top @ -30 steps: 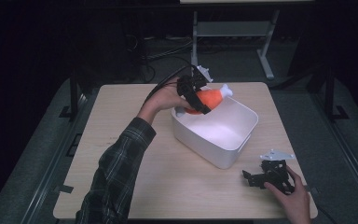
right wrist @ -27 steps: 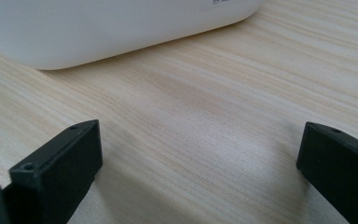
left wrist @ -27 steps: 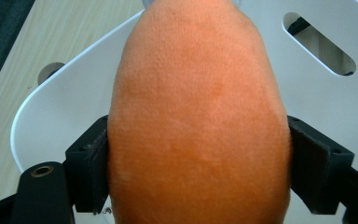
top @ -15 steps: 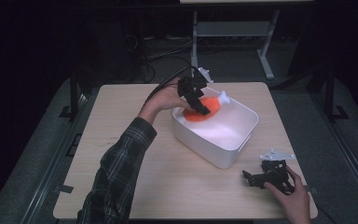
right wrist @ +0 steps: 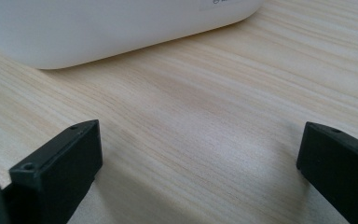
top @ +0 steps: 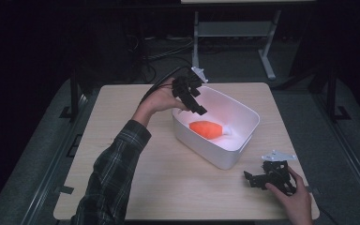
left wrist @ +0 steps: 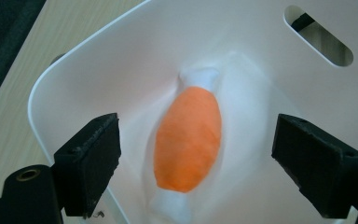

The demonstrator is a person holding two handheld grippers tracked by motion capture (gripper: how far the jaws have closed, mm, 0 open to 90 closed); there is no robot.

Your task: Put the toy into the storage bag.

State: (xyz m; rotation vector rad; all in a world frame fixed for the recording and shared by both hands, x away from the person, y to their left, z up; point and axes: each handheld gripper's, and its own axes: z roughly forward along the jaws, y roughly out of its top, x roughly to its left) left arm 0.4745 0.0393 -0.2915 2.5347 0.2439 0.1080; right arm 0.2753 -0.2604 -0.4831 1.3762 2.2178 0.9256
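Left gripper (top: 198,105) hangs above the white bin (top: 243,115), jaws spread wide after opening, nothing between them. Orange toy (top: 206,129) lies loose on the bin floor: placement judged complete. Right gripper (top: 262,180) rests spread on the table (top: 122,150), idle.

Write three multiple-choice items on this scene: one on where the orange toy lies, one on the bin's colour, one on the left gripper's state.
1. Where is the orange toy?
A. inside the bin
B. on the table
C. between closed jaws

2. What colour is the bin?
A. blue
B. white
C. black

3. How is the left gripper?
A. shut on the toy
B. open above the bin
C. lying on the table

Key: 1 A, the toy rests on the bin's floor; 2 B, its walls are white; 3 B, the jaws stand wide apart, clear of the toy.
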